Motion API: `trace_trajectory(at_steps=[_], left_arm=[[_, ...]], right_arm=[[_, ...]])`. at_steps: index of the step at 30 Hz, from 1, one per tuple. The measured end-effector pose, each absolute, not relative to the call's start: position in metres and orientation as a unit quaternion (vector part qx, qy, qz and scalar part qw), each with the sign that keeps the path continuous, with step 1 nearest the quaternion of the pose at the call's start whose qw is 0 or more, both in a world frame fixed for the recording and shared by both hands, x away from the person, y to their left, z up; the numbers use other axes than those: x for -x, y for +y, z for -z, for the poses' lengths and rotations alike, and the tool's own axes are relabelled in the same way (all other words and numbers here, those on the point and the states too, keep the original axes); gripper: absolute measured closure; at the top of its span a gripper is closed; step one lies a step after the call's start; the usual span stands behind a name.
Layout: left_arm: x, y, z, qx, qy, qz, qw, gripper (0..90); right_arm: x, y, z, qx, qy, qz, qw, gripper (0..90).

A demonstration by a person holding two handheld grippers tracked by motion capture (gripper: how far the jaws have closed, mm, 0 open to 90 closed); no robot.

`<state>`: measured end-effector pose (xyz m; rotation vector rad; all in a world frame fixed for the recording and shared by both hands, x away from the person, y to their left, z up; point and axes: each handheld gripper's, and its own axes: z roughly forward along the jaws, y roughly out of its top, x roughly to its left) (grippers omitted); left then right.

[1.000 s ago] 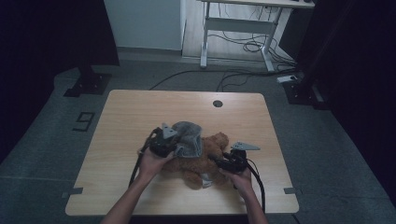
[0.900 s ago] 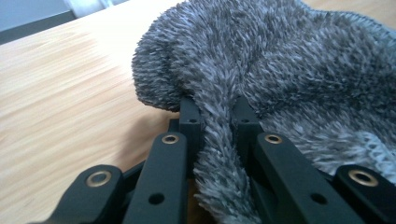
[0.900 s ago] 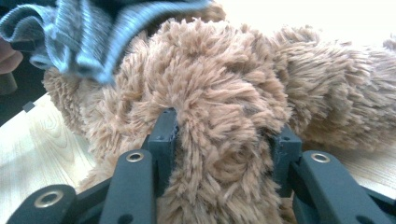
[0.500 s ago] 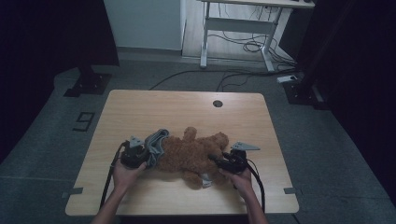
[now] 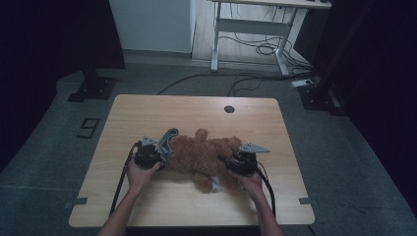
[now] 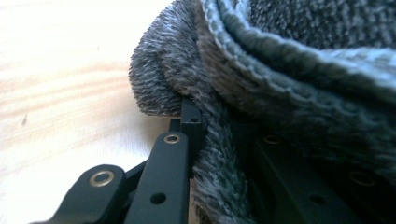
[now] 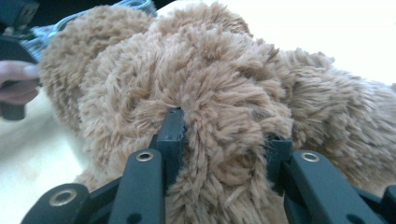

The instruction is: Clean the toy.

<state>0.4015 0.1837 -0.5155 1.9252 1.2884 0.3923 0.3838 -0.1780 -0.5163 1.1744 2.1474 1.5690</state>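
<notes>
— Where is the left gripper [image 5: 158, 154]?

— Lower left of centre in my high view. Its fingers [image 6: 173, 154] are clenched on the grey cloth [image 5: 167, 143], which lies against the bear's left end.

— And the bear [image 5: 201, 153]?

— Lying mid-frame on the counter [image 5: 196, 110], between my two grippers.

— The right side?

— My right gripper [image 5: 233, 164] has its fingers [image 7: 170, 133] grasping a tuft of the bear's fur.
</notes>
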Motion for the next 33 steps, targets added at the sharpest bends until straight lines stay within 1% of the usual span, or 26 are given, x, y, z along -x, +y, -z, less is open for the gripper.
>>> trace_trajectory(at_steps=[3, 5, 8, 11, 14, 16, 19, 22, 25, 26, 29, 33], left_arm=[[-0.411, 0.182, 0.513, -0.760, 0.505, -0.157, 0.378, 79.8], [-0.412, 0.185, 0.509, -0.758, 0.504, -0.158, 0.382, 79.7], [-0.411, 0.191, 0.496, -0.750, 0.500, -0.160, 0.401, 79.4], [-0.407, 0.189, 0.473, -0.750, 0.481, -0.184, 0.416, 79.0], [-0.405, 0.179, 0.450, -0.749, 0.460, -0.202, 0.431, 78.9], [-0.405, 0.164, 0.433, -0.753, 0.437, -0.201, 0.448, 78.9], [-0.407, 0.133, 0.420, -0.773, 0.405, -0.214, 0.439, 78.7], [-0.415, 0.101, 0.421, -0.797, 0.391, -0.219, 0.404, 78.6], [-0.430, 0.084, 0.436, -0.813, 0.406, -0.203, 0.364, 78.4], [-0.434, 0.084, 0.443, -0.817, 0.412, -0.193, 0.354, 78.2], [-0.436, 0.089, 0.455, -0.812, 0.421, -0.180, 0.361, 78.4], [-0.427, 0.097, 0.456, -0.810, 0.419, -0.177, 0.370, 78.6]], right_arm=[[-0.396, -0.178, 0.517, -0.415, 0.719, -0.542, 0.129, 61.9], [-0.399, -0.179, 0.518, -0.416, 0.718, -0.543, 0.127, 61.9], [-0.400, -0.184, 0.519, -0.410, 0.722, -0.545, 0.121, 61.8], [-0.396, -0.187, 0.520, -0.406, 0.725, -0.545, 0.112, 61.8], [-0.391, -0.188, 0.521, -0.407, 0.724, -0.547, 0.108, 61.7], [-0.388, -0.188, 0.522, -0.405, 0.723, -0.549, 0.105, 61.7], [-0.386, -0.187, 0.522, -0.402, 0.725, -0.549, 0.110, 61.6], [-0.385, -0.187, 0.522, -0.402, 0.724, -0.550, 0.108, 61.6], [-0.384, -0.189, 0.524, -0.400, 0.724, -0.551, 0.109, 61.6], [-0.383, -0.190, 0.525, -0.400, 0.724, -0.552, 0.107, 61.6], [-0.382, -0.192, 0.526, -0.401, 0.723, -0.554, 0.101, 61.6], [-0.380, -0.191, 0.526, -0.396, 0.727, -0.551, 0.100, 61.7]])
